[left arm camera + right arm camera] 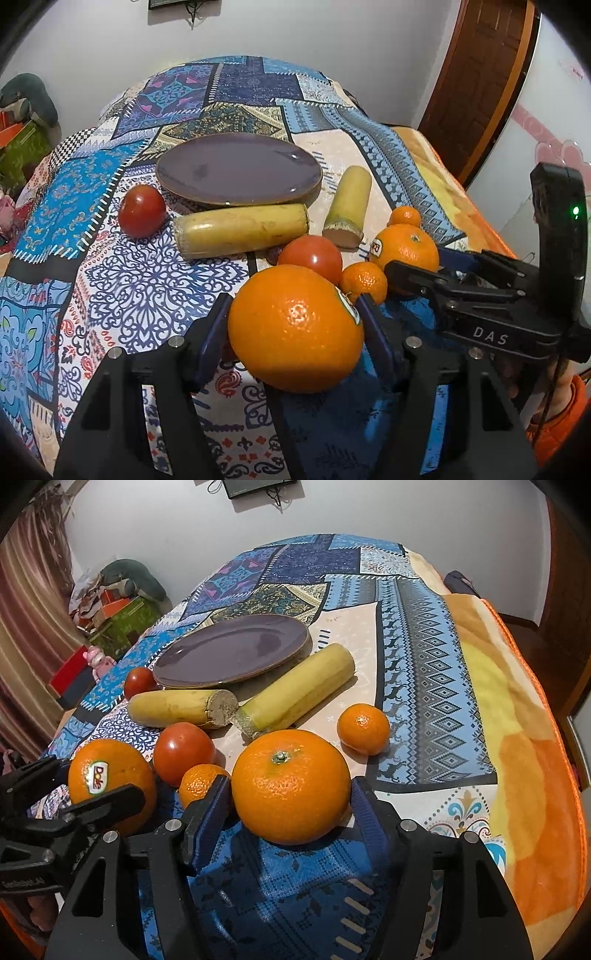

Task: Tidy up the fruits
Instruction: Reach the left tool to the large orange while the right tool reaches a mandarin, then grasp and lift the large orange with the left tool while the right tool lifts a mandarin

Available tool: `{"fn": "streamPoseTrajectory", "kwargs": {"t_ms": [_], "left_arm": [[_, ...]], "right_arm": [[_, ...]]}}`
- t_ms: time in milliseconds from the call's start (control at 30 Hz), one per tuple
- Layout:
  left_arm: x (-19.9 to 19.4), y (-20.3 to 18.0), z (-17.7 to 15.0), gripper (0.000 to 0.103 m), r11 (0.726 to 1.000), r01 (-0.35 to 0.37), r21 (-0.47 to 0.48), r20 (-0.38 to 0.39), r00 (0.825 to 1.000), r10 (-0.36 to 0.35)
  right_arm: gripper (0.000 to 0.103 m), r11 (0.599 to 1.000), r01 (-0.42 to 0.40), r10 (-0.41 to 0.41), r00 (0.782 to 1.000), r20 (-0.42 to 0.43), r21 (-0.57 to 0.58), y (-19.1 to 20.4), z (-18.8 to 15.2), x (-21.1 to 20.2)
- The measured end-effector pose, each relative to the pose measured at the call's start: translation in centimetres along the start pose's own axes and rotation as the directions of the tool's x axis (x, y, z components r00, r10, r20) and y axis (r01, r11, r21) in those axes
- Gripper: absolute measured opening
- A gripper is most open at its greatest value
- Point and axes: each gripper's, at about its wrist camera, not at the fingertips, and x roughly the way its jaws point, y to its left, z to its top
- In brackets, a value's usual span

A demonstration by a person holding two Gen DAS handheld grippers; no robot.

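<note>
My left gripper (293,325) has its blue pads on both sides of a large orange with a Dole sticker (295,328), which also shows in the right wrist view (110,775). My right gripper (291,805) straddles a second large orange (291,784), seen in the left wrist view (406,247); a small gap shows at each pad. Both oranges rest on the patterned cloth. A purple plate (236,173) (229,651) lies behind. Near it lie two yellow cane pieces (242,229) (349,206), two tomatoes (142,210) (312,256) and small mandarins (364,280) (364,729).
The table carries a blue patchwork cloth (129,277) over an orange blanket (517,738) on its right side. Boxes and clutter (118,616) stand beyond the left edge. A wooden door (476,74) is at the back right.
</note>
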Motion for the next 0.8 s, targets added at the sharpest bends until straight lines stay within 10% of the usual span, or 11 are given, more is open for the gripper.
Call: {"fn": "streamPoseTrajectory", "kwargs": {"t_ms": [800], "left_arm": [[-7.4, 3.5, 6.7, 0.067, 0.996, -0.079, -0.046, 0.206, 0.975, 0.087]], "right_arm": [[0.061, 0.997, 0.015, 0.001, 0.973, 0.229, -0.071, 2.7, 5.7, -6.4]]}}
